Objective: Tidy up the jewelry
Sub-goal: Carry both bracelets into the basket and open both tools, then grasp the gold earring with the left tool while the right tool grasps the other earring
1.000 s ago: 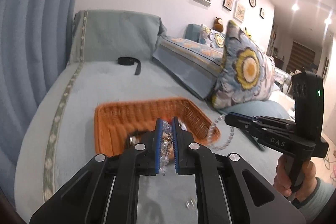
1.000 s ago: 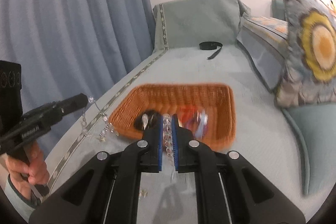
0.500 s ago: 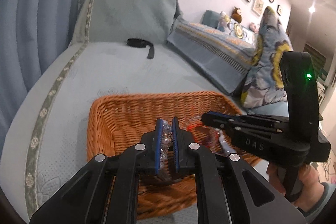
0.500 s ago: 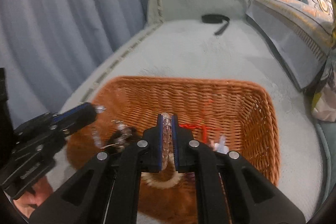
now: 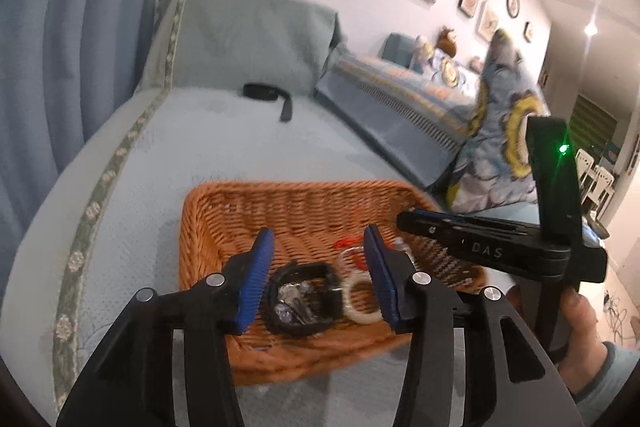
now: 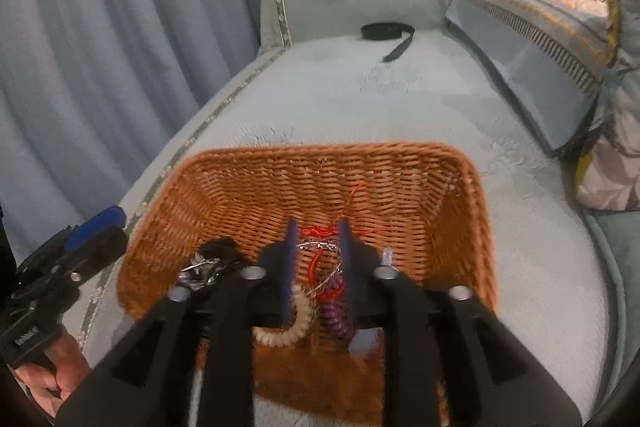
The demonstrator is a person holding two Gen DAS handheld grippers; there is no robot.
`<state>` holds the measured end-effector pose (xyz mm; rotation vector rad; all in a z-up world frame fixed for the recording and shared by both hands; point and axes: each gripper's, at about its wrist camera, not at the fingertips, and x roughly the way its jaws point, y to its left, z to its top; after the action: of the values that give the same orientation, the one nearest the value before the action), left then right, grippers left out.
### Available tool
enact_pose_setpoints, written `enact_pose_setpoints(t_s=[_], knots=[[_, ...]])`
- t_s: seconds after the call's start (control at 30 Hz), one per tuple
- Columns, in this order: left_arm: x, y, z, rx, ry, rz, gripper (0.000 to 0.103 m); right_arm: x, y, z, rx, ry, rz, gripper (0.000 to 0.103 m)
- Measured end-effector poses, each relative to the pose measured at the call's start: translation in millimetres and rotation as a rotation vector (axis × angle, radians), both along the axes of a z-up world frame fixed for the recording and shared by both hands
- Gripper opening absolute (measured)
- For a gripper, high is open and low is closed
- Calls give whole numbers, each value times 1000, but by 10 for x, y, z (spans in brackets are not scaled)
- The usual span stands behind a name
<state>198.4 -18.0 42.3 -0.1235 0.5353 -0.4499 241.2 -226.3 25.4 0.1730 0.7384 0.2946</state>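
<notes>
Jewelry (image 5: 308, 293) lay inside the wicker basket (image 6: 240, 187) on the sofa. Left gripper (image 5: 318, 267) and right gripper (image 6: 317, 259) hovered above it, jaws wide apart and empty, probably for release.

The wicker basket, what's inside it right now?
Inside the wicker basket: a cream spiral hair tie, a purple coil, red cord, a thin silver chain and a black band holding silvery pieces. The right hand-held gripper hides some of the basket floor.
</notes>
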Motion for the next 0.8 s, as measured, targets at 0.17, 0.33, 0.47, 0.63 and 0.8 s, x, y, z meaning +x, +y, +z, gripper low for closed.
enact_pose_setpoints(t_s=[0.17,0.33,0.47,0.63,0.8], knots=[[-482,10,266,5,-83,5,56,-503,-100,243,-20,-80,7,47],[-977,1,366,10,-119,-1,59,-1027,-252,282,-19,-106,4,47],[-1306,5,275,2,-108,-2,59,-1376,-310,164,-62,-117,-9,47],[-1596,-8,12,-22,-52,-3,59,-1682,-385,-150,-47,-63,-17,47],[-1714,-85,-317,-9,2,-13,59,-1768,-400,-420,-39,-3,-16,47]])
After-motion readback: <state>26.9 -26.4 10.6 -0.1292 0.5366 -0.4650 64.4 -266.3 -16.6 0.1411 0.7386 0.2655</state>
